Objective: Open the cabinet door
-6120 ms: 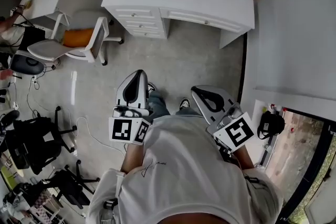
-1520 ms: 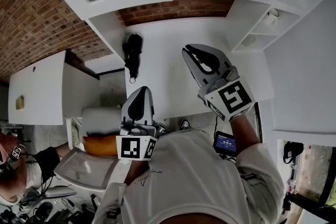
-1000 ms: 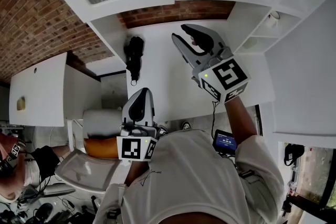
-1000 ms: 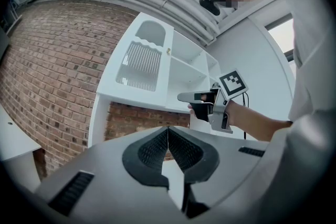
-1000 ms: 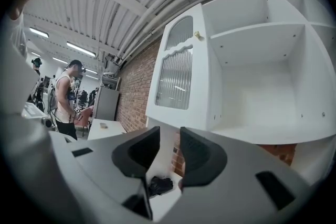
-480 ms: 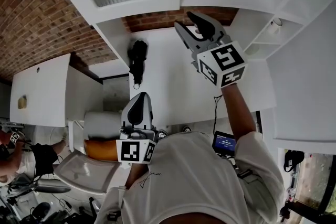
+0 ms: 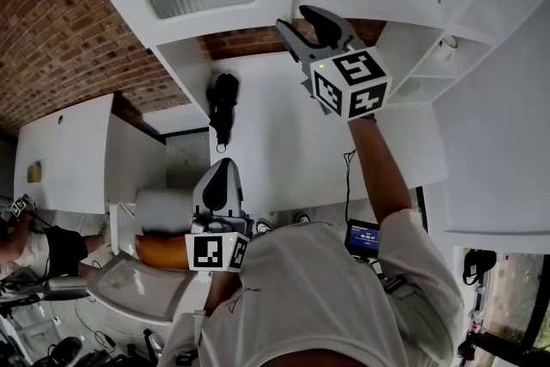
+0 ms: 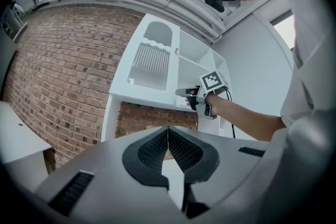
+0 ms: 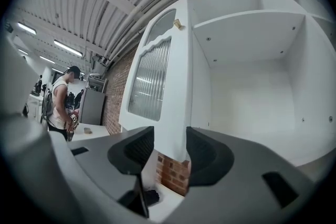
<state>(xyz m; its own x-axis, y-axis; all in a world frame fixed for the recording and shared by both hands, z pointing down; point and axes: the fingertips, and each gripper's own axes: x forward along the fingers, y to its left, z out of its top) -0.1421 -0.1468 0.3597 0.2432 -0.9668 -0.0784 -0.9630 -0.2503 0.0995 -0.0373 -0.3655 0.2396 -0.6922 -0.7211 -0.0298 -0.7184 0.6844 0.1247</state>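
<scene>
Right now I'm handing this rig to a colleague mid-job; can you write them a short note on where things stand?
Left tool: shut, empty, held low.
Right tool: up at the lower corner of the door. Its jaws have just been opening and are wide apart, with the door's edge between them, not clamped.
Door: already swung out, inside of the cabinet showing.
To do: probably close on the edge and swing it wider.
</scene>
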